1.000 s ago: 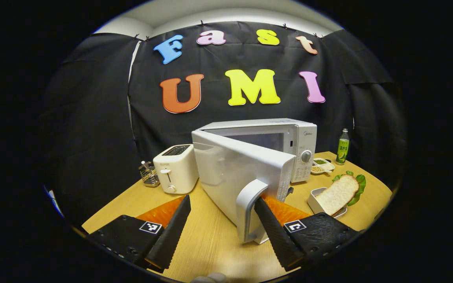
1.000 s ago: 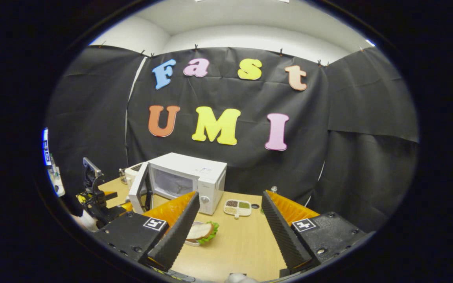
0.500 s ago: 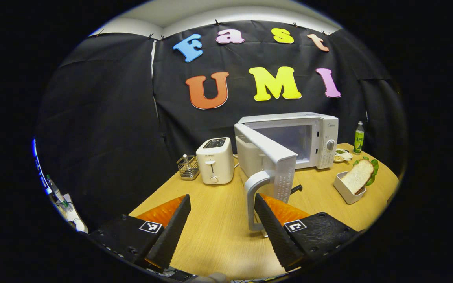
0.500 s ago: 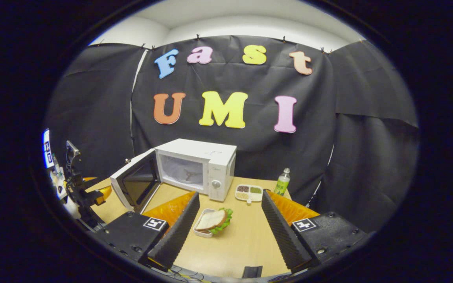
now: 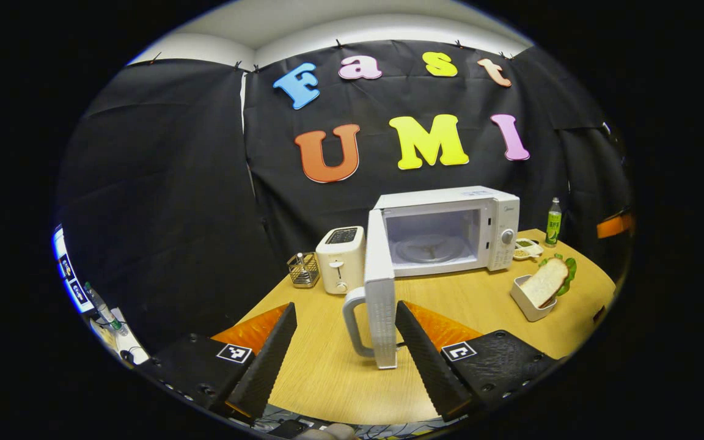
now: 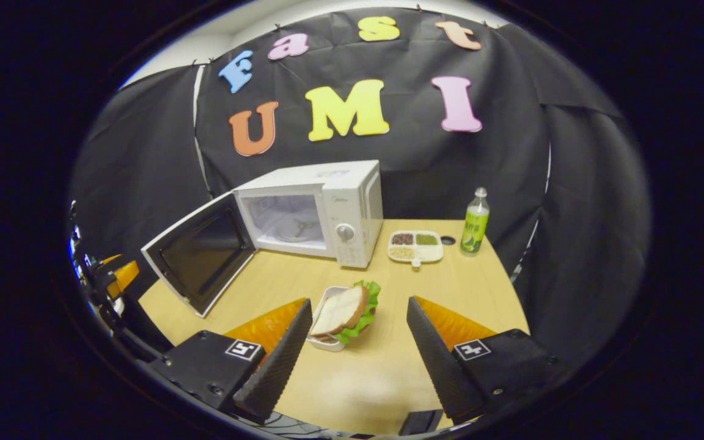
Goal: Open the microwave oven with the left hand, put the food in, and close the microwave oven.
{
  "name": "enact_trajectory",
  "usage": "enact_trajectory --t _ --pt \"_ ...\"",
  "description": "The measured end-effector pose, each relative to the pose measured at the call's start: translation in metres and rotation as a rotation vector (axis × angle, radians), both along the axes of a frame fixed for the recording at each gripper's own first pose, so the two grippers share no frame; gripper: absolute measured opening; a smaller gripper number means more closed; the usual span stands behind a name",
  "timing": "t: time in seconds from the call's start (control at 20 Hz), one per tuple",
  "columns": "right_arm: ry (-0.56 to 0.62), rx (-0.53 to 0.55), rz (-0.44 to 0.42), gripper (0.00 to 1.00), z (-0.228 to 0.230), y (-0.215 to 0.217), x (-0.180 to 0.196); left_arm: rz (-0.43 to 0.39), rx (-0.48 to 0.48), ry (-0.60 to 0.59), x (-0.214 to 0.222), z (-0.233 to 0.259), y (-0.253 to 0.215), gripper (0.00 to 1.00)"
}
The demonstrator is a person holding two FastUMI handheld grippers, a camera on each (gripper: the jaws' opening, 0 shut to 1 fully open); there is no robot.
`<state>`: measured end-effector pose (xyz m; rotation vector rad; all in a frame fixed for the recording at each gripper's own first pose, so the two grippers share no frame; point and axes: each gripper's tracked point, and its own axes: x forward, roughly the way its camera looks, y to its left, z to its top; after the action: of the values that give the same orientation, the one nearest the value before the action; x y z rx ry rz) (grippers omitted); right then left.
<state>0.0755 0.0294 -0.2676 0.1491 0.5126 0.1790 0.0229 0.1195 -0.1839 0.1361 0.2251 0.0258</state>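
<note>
The white microwave [image 5: 498,229] stands at the back of the table with its door [image 5: 381,293] swung wide, edge-on to me, and the turntable showing inside. My left gripper [image 5: 346,363] is open; the door's handle [image 5: 352,321] stands just beyond and between its fingers, with no contact to be seen. In the right gripper view the microwave [image 6: 346,208] and its open door [image 6: 199,260] lie to the left. A sandwich of bread and lettuce in a white container [image 6: 343,311] sits just past the tips of my open right gripper [image 6: 355,357]. The sandwich [image 5: 544,284] is also at the right in the left gripper view.
A white toaster [image 5: 340,260] and a wire basket [image 5: 303,269] stand left of the microwave. A green bottle [image 6: 475,221] and a divided dish of grains [image 6: 416,245] sit at the back right. The wooden table [image 6: 468,293] ends close in front of both grippers.
The microwave door has swung from half open to fully open, and its handle has come off my left gripper's right finger. My right gripper has moved forward and down toward the sandwich.
</note>
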Motion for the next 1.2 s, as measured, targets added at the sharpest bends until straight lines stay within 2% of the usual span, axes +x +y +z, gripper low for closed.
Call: enact_trajectory --t 0.05,0.1,0.2,0.25,0.4,0.45,0.5,0.55,0.6,0.65,0.7,0.75,0.8,0.9,0.95,1.0,1.05,1.2 --pt "0.036 0.020 0.009 0.90 -0.014 -0.001 0.011 0.002 -0.004 -0.007 -0.001 0.007 -0.006 0.96" --pt "0.071 0.037 0.026 0.95 -0.028 -0.002 0.023 0.000 -0.013 -0.018 0.000 0.016 -0.013 0.97" --pt "0.133 0.081 0.080 0.94 -0.050 0.006 0.044 0.011 -0.013 -0.022 0.006 0.027 -0.027 0.96" --pt "0.171 0.114 0.104 0.82 -0.059 0.007 0.054 0.021 -0.013 -0.029 0.009 0.032 -0.031 0.97" --pt "0.310 0.232 0.178 0.75 -0.082 0.020 0.081 0.064 -0.023 -0.031 0.016 0.043 -0.041 0.96" --pt "0.349 0.257 0.198 0.83 -0.088 0.023 0.087 0.085 -0.019 -0.032 0.018 0.046 -0.042 0.96" --pt "0.378 0.277 0.211 0.68 -0.090 0.023 0.092 0.106 -0.008 -0.027 0.020 0.047 -0.043 0.96" --pt "0.406 0.300 0.216 0.66 -0.090 0.023 0.097 0.131 0.007 -0.022 0.019 0.049 -0.041 0.96" --pt "0.431 0.322 0.213 0.69 -0.091 0.022 0.103 0.152 0.016 -0.023 0.019 0.053 -0.039 0.97" --pt "0.471 0.337 0.216 0.53 -0.093 0.023 0.101 0.166 0.017 -0.021 0.018 0.054 -0.039 0.97" --pt "0.512 0.363 0.208 0.42 -0.094 0.020 0.101 0.175 0.016 -0.018 0.017 0.055 -0.041 0.96" --pt "0.559 0.387 0.203 0.38 -0.095 0.022 0.100 0.182 0.019 -0.013 0.016 0.055 -0.041 0.97" --pt "0.594 0.414 0.195 0.40 -0.093 0.021 0.101 0.187 0.024 -0.010 0.014 0.055 -0.040 0.97" --pt "0.643 0.461 0.190 0.34 -0.089 0.023 0.099 0.188 0.026 -0.009 0.012 0.056 -0.039 0.97" --pt "0.649 0.464 0.195 0.40 -0.087 0.023 0.097 0.186 0.022 -0.008 0.011 0.055 -0.039 0.97" --pt "0.645 0.458 0.207 0.29 -0.084 0.023 0.095 0.183 0.020 -0.008 0.010 0.054 -0.038 0.97" --pt "0.631 0.453 0.211 0.36 -0.079 0.024 0.093 0.178 0.018 -0.011 0.010 0.055 -0.036 0.97" --pt "0.573 0.472 0.198 0.35 -0.052 0.028 0.089 0.143 -0.001 -0.024 0.007 0.057 -0.036 0.97"
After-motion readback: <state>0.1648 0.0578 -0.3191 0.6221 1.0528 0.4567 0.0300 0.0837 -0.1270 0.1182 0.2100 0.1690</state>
